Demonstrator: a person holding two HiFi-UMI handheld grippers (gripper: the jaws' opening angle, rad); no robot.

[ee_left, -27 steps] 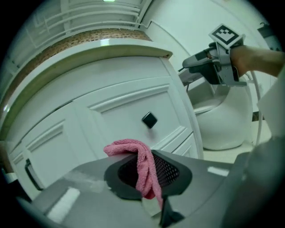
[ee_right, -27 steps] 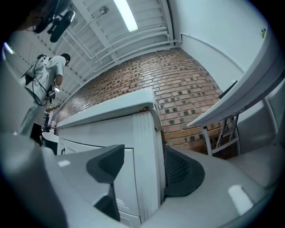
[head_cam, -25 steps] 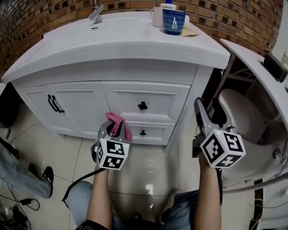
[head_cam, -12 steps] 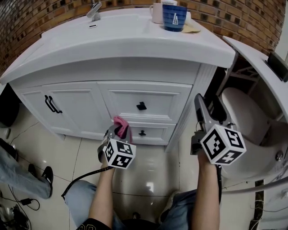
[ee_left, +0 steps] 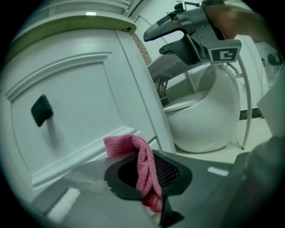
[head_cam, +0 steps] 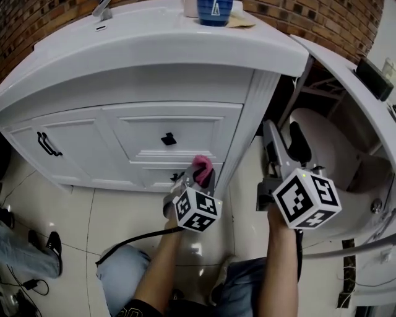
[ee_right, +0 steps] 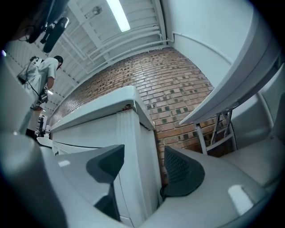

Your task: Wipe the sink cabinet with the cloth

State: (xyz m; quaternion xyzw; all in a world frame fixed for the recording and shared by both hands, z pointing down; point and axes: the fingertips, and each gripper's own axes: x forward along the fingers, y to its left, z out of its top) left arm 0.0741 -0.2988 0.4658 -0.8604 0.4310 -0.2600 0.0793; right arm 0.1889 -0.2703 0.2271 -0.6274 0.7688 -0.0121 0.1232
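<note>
Only the left gripper view shows the grip plainly. The left claw (ee_left: 149, 176) is closed on the pink cloth (ee_left: 133, 149), which drapes over its meshed pad. The cloth's free end sits right at a white drawer front, to the right of one black knob (ee_left: 41, 110). The same view catches the toilet (ee_left: 209, 116) on the right, past the cabinet's corner. The right gripper view shows the right claw (ee_right: 140, 171) wide open with nothing between its jaws. It looks up the cabinet's right corner toward the brick wall (ee_right: 178, 93), a ceiling light (ee_right: 118, 15) and a far-off person in white (ee_right: 44, 71). The light and the person do not appear in the head view. The head view alone shows the whole front of the sink cabinet (head_cam: 173, 80), with the blue cup (head_cam: 215, 9) and the tap (head_cam: 102, 9) on its top. It also shows the door handle (head_cam: 44, 143) at the left and a shoe (head_cam: 52, 244) on the floor. In all there are two claws, each with one marker cube, one cloth and one cup. A second ago the cloth was at the lower drawer, below the middle of the cabinet. Now it has moved right and is close to the fluted right corner post. The right claw has kept its place near that corner.
</note>
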